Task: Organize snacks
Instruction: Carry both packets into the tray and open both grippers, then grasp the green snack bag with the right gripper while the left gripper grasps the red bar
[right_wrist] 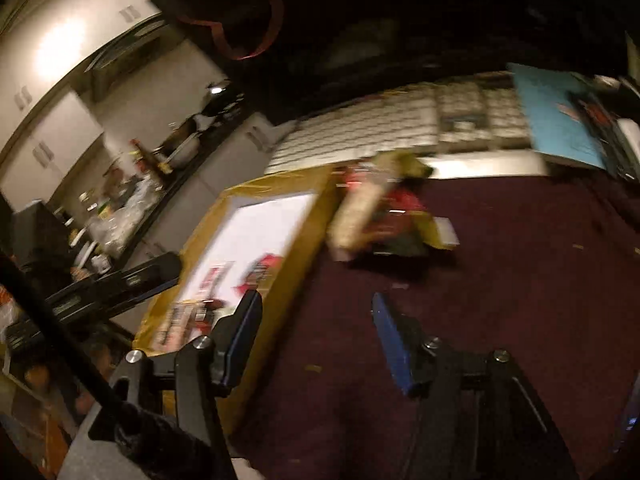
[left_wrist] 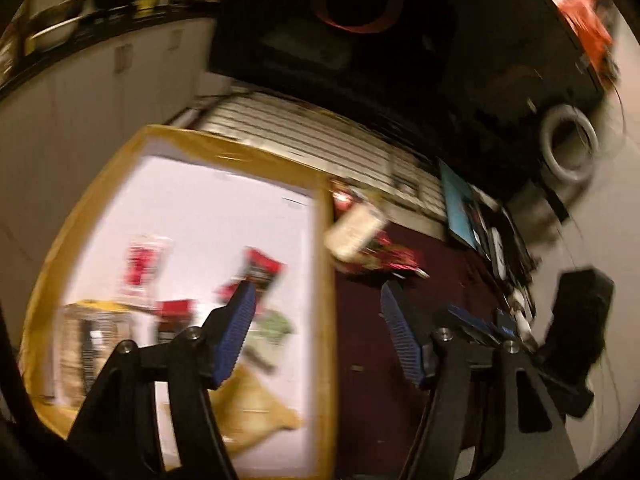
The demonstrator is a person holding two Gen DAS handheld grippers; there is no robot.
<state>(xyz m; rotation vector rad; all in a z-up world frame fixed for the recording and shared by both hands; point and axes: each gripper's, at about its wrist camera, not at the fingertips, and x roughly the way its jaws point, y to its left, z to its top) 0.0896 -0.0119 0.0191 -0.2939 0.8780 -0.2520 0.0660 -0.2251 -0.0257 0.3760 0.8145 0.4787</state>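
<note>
An open cardboard box [left_wrist: 240,152] with a white floor holds several snack packets: a red one [left_wrist: 140,264], a red and black one [left_wrist: 262,270], a green one [left_wrist: 276,326] and a tan one [left_wrist: 248,408]. Just right of the box, a loose pile of snacks [left_wrist: 368,240] lies on the dark red surface. My left gripper [left_wrist: 316,292] is open and empty, straddling the box's right wall. In the right wrist view the box [right_wrist: 292,276] is at left and the pile [right_wrist: 384,216] lies ahead. My right gripper [right_wrist: 316,298] is open, holding nothing. Everything is motion-blurred.
A black bag with red handles [left_wrist: 352,8] stands behind. A white slatted panel [left_wrist: 320,140], a blue book [left_wrist: 460,208] and a tape roll [left_wrist: 568,144] lie at the back right. A cluttered kitchen counter [right_wrist: 132,200] runs along the left.
</note>
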